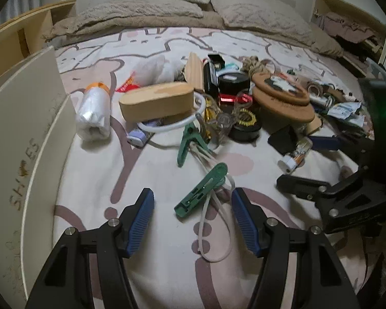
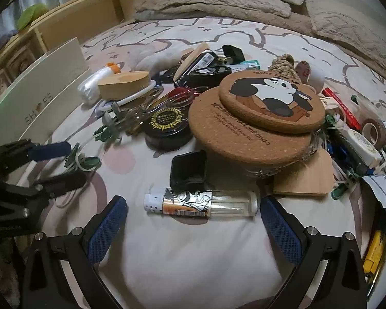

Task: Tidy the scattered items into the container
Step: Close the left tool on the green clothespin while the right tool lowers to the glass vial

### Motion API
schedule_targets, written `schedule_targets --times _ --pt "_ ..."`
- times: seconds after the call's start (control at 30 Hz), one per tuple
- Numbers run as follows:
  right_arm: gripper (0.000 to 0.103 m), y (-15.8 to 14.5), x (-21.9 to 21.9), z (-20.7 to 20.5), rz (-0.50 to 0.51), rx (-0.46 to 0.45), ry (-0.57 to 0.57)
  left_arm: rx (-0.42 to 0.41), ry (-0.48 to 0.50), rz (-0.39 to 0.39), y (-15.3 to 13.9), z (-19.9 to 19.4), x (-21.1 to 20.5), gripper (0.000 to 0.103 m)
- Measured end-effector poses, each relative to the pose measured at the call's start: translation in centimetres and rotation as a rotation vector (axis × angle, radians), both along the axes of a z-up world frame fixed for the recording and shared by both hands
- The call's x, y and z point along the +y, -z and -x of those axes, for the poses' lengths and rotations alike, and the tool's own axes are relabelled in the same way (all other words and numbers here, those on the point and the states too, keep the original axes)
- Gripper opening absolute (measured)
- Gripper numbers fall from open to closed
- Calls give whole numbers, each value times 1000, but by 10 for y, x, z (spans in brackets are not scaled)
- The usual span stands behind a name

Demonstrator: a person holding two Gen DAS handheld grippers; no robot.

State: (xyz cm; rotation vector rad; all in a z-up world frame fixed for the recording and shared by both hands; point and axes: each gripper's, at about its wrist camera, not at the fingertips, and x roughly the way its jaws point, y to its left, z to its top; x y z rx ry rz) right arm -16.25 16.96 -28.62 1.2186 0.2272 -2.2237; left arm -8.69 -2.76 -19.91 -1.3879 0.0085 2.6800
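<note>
A pile of small items lies on a patterned bed cover. In the left wrist view my left gripper (image 1: 193, 200) is open, its blue pads on either side of a green clothes peg (image 1: 202, 189) tied to a white cord. A white shoe box (image 1: 25, 134) stands at the left. In the right wrist view my right gripper (image 2: 194, 215) is open around a clear lighter (image 2: 200, 203) lying flat on the cover. Two cork coasters (image 2: 257, 118), the top one with a panda, sit just behind. The left gripper (image 2: 46, 164) shows at the left there.
A wooden block (image 1: 157, 100), a plastic bag roll (image 1: 94, 110), black round tins (image 2: 167, 126), a small black tray (image 2: 189, 170), tape rolls (image 2: 374, 128) and packets crowd the middle. Pillows and a blanket lie at the far end. Wooden shelves stand at left.
</note>
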Motion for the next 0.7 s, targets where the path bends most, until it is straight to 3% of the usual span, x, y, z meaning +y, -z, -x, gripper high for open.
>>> schedule_targets --times 0.13,0.37,0.57,0.7 --pt "103 0 1 -2 3 19 22 -5 26 0 -1 -3 4 28" --pt "103 0 -1 -5 -33 51 45 -9 39 8 -4 -11 6 28" --pt "101 0 -2 -6 -45 63 53 -19 -28 89 -7 -19 -3 28" --pt "85 -2 4 -5 -27 67 76 -1 -90 133 -10 -18 -14 28"
